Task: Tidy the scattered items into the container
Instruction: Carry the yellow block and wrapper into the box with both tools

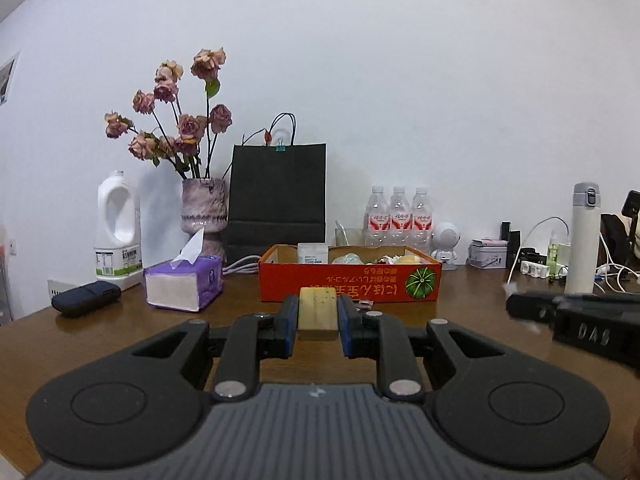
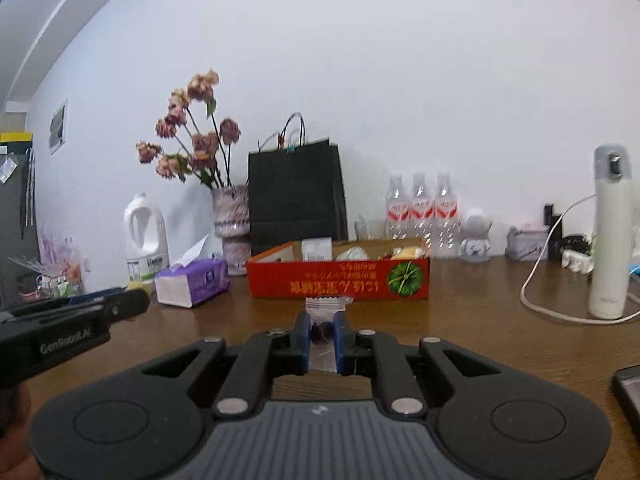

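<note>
My left gripper (image 1: 318,314) is shut on a tan rectangular block (image 1: 317,312) and holds it just above the table, in front of the red cardboard box (image 1: 348,282). My right gripper (image 2: 322,330) is shut on a clear wrapped candy with a dark centre (image 2: 323,320), also in front of the red box (image 2: 338,282). The box holds a white packet (image 1: 312,254), a pale wrapped item (image 1: 349,259) and a yellow item (image 1: 406,259). The right gripper shows at the right in the left wrist view (image 1: 568,312); the left one shows at the left in the right wrist view (image 2: 80,316).
On the brown table (image 1: 120,328): purple tissue pack (image 1: 184,284), dark case (image 1: 86,298), white jug (image 1: 118,232), flower vase (image 1: 204,216), black paper bag (image 1: 276,196), three water bottles (image 1: 400,216), white thermos (image 1: 583,240), cables (image 2: 552,304), phone (image 2: 630,396).
</note>
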Available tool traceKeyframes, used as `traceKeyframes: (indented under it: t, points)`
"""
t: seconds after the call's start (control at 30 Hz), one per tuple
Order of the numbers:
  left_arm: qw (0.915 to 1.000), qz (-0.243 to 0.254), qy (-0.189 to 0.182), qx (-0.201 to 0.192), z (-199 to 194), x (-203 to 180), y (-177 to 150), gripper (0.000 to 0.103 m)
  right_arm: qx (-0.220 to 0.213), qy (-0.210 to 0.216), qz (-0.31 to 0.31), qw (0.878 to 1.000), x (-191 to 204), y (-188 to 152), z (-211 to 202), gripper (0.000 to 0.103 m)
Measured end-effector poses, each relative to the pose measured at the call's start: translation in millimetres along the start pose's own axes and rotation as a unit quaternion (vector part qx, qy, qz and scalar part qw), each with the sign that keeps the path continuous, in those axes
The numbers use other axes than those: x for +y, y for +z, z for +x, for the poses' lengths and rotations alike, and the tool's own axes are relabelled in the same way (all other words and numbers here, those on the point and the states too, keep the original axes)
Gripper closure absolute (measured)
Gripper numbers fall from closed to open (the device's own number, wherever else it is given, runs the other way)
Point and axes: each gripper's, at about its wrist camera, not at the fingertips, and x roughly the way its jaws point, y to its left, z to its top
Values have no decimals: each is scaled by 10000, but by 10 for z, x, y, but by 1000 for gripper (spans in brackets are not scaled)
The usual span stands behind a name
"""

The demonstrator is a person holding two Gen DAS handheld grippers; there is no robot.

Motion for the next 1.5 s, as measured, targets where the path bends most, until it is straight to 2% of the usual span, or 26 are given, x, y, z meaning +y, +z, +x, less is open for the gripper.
traceKeyframes:
  t: [0.17, 0.33, 0.43, 0.6, 0.73, 0.8, 0.87, 0.93, 1.0, 1.03, 1.07, 1.13, 1.17, 1.23, 1.3, 1.33, 1.37, 1.4, 1.43, 1.47, 1.5]
  points:
    - [9999, -88, 78, -22, 116, 42, 31, 82, -262, -108, -58, 9996, 4, 40, -39, 92]
    - [9997, -224, -61, -11, 581, 96, 218, 81, -304, -160, -217, 9992, -36, 228, 313, 92]
    - [9997, -194, -49, -155, 1005, 110, 359, 81, -377, -150, -219, 9989, -129, 420, 673, 92]
    - [9998, -175, -49, -79, 1805, 182, 548, 81, -445, -107, -60, 9989, -307, 689, 1367, 92]
    - [9988, -298, -169, 344, 2552, 296, 788, 82, -329, -124, 119, 9993, -500, 906, 1936, 92]
    - [9952, -376, -442, 794, 3036, 336, 977, 82, -57, 2, 271, 9996, -636, 1103, 2318, 92]
    - [9856, -506, -674, 1467, 3523, 357, 1130, 82, 567, 198, 458, 9971, -807, 1368, 2827, 92]
    - [9638, -674, -914, 2411, 4046, 358, 1205, 82, 1391, 308, 621, 9878, -952, 1572, 3347, 92]
    - [9342, -554, -1070, 3357, 4512, 284, 1163, 82, 2277, 456, 957, 9680, -1135, 1698, 3908, 92]
    - [9241, -472, -1053, 3644, 4686, 250, 1122, 82, 2658, 427, 1126, 9565, -1231, 1722, 4191, 92]
    - [9162, -371, -1029, 3856, 4847, 215, 1071, 82, 2993, 423, 1176, 9459, -1292, 1710, 4419, 92]
    - [9074, -245, -795, 4120, 5095, 180, 964, 82, 3492, 328, 1462, 9250, -1413, 1615, 4784, 92]
    - [9023, -223, -791, 4233, 5183, 170, 909, 82, 3700, 260, 1469, 9170, -1436, 1553, 4922, 92]
    - [8884, -277, -780, 4515, 5342, 167, 801, 81, 3970, 69, 1341, 9080, -1431, 1440, 5133, 92]
    - [8801, -347, -831, 4661, 5412, 150, 747, 80, 4155, -128, 1145, 9023, -1424, 1339, 5265, 91]
    - [8780, -352, -821, 4703, 5436, 162, 751, 78, 4241, -236, 1061, 8990, -1426, 1298, 5320, 87]
    - [8758, -364, -862, 4735, 5448, 169, 775, 75, 4325, -317, 1050, 8949, -1424, 1269, 5381, 85]
    - [8734, -372, -911, 4770, 5451, 182, 836, 63, 4339, -331, 1163, 8928, -1456, 1264, 5406, 74]
    - [8716, -398, -939, 4795, 5437, 209, 902, 54, 4284, -324, 1368, 8926, -1480, 1284, 5405, 54]
    - [8700, -435, -965, 4816, 5423, 240, 989, 35, 4223, -334, 1510, 8931, -1490, 1328, 5394, 44]
    - [8712, -476, -963, 4791, 5382, 296, 1094, 24, 4163, -299, 1605, 8945, -1491, 1380, 5369, 35]
